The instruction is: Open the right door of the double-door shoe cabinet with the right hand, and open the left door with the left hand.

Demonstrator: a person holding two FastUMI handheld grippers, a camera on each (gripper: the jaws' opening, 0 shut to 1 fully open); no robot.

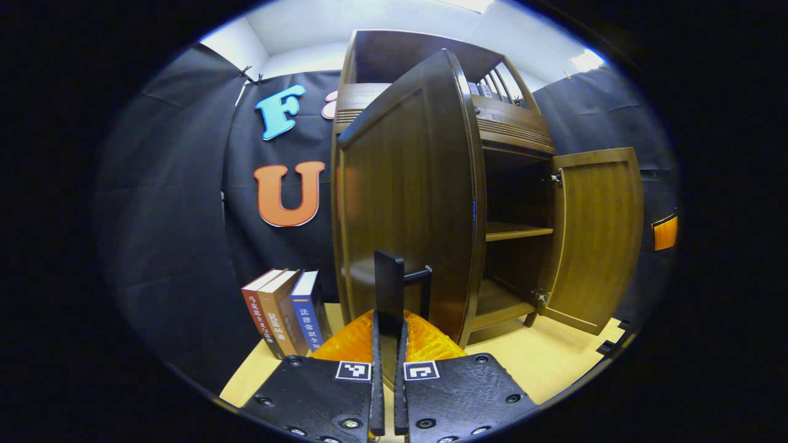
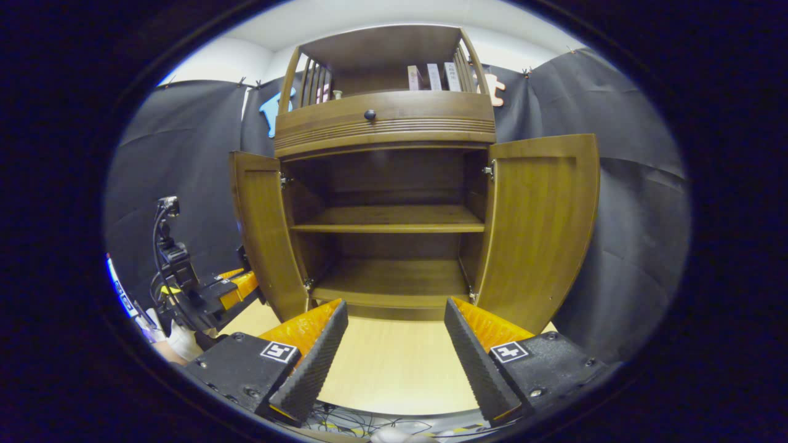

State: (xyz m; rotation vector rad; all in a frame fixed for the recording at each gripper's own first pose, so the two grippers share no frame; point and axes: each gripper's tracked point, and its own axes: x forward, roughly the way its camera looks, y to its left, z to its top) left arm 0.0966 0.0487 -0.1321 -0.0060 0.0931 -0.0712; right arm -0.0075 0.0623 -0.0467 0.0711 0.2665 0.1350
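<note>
Right now the shoe cabinet (image 2: 385, 123) stands on a pale wood floor (image 2: 388, 363) against the black cloth wall: dark brown wood w/ visible grain, ribbed band under a drawer w/ a small round knob (image 2: 370, 114), slatted rails round the top shelf. Both doors are swung out. In the right gripper view the left door (image 2: 265, 231) and right door (image 2: 542, 227) flank the open interior, one shelf (image 2: 388, 226) across the middle, bottom board below it. Doors are flat panels w/ a raised frame edge.

Left gripper (image 1: 388, 320) is clamped on the left door's dark bar handle (image 1: 400, 286), both fingers pressing it, ridged pads nearly together; the door (image 1: 412, 197) sits close in front of it. In the right gripper view that gripper (image 2: 231, 289) is low beside the left door, held by a gloved hand (image 2: 178, 338).

Right gripper (image 2: 394, 351) hangs back from the cabinet front, fingers spread wide, nothing between them, pads serrated.

Three books (image 1: 286, 311) lean on the floor left of the cabinet.
</note>
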